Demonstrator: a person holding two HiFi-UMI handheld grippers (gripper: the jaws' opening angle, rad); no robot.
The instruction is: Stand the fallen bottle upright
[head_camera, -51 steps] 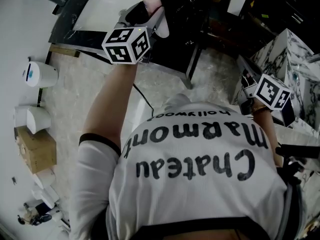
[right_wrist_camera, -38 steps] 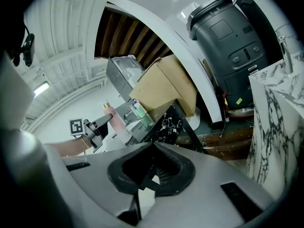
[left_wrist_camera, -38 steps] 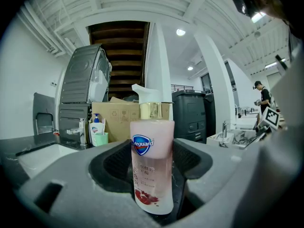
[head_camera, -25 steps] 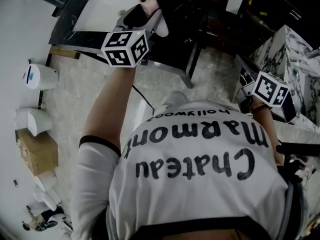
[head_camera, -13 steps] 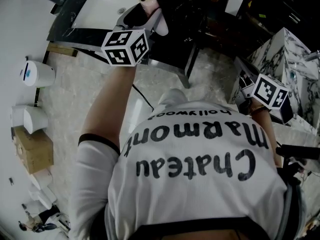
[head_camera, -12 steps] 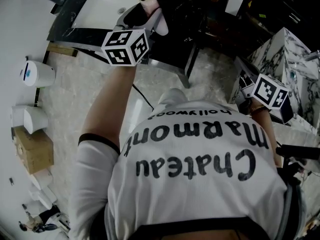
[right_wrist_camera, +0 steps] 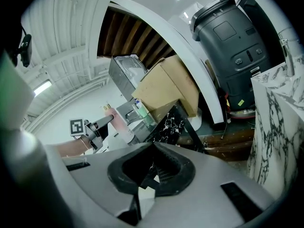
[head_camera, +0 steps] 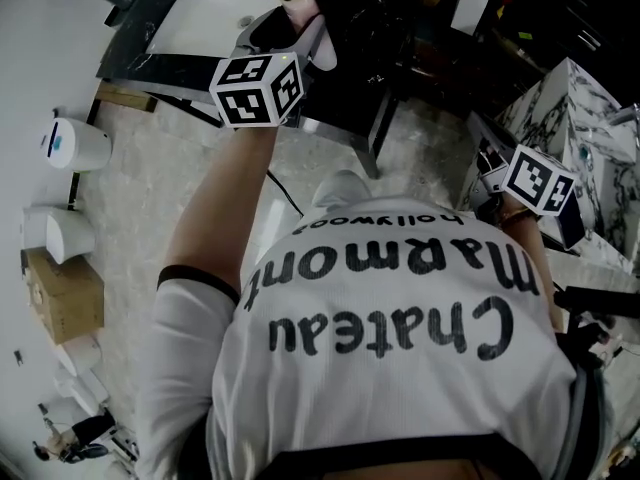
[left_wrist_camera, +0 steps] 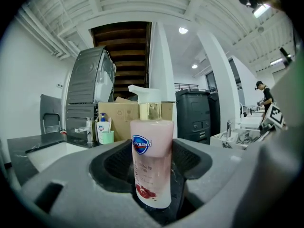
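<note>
Pump bottle [left_wrist_camera: 152, 151] of pink Safeguard hand soap stands upright between the jaws of the left gripper [head_camera: 291, 32], whose ribbed pads press its lower body from both sides, so that claw is clamped on it below the label. Its white pump head [left_wrist_camera: 145, 91] points up, and the soap fills it almost to the gold collar. In the head view it sits at the far edge of the dark counter [head_camera: 170, 66], beside the white basin [head_camera: 195, 23]. Its base is buried in the cleft of the jaws, so I cannot tell whether it touches the counter yet. The right gripper [right_wrist_camera: 151, 169] is held well apart on the person's other side, its jaws together with nothing between them, and it looks to have no part in this step. The righting itself seems done; what remains is a clean set-down and release. To do that well, I would lower the pump bottle straight down until the whole base sits flat on the counter, away from the basin's rim, keeping the body vertical. Then I would open the jaws evenly so neither pad drags it sideways, and draw back along the line of the jaws, low enough to miss the spout. A tall, nearly full bottle with a narrow foot will probably tip at a sideways nudge, so a slow release is safest.
</note>
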